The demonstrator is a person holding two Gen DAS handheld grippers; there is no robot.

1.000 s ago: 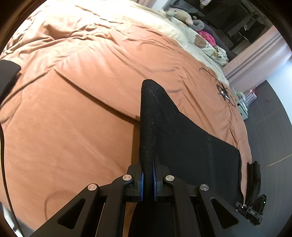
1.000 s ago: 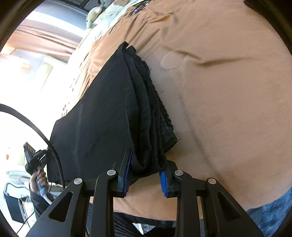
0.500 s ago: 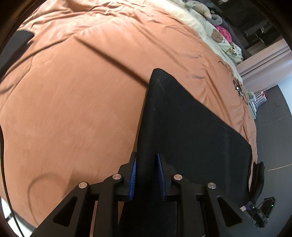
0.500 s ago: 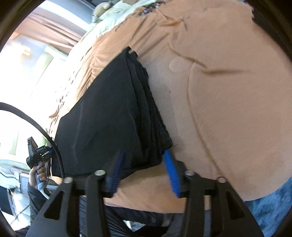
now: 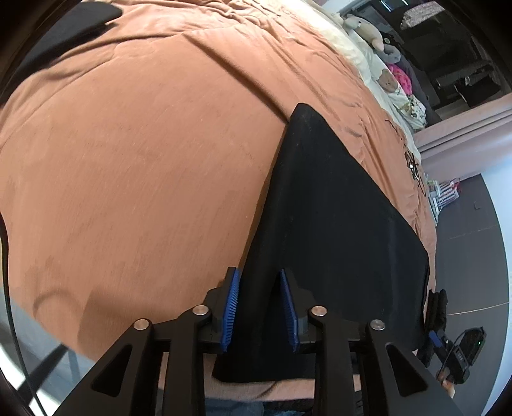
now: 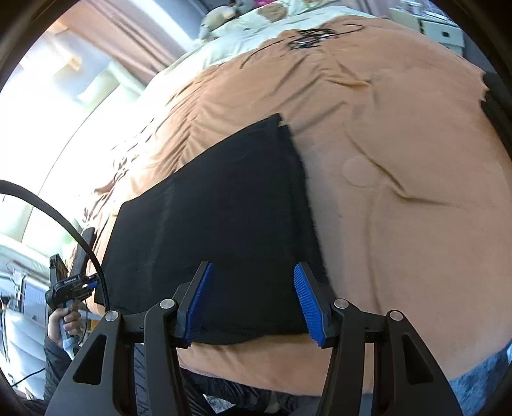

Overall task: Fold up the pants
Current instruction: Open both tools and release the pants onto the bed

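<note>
The black pants [image 5: 332, 224] lie flat and folded on the orange bedspread [image 5: 144, 160]. My left gripper [image 5: 260, 300] is open, its blue pads either side of the pants' near left edge, not pinching it. In the right wrist view the pants [image 6: 224, 208] form a dark rectangle. My right gripper [image 6: 252, 300] is wide open above the near right edge, holding nothing. The left gripper and the hand holding it also show in the right wrist view [image 6: 68, 284] at the far left.
Cream pillows and soft toys [image 5: 384, 60] lie at the head of the bed. A dark item [image 5: 80, 22] lies at the bedspread's far left corner. A small shelf [image 5: 444, 195] stands on the grey floor beyond the bed. A black cable [image 6: 64, 220] arcs at left.
Both grippers opened and let go of the pants. The raised fold dropped flat onto the bedspread, and both grippers pulled back toward the near edge.
</note>
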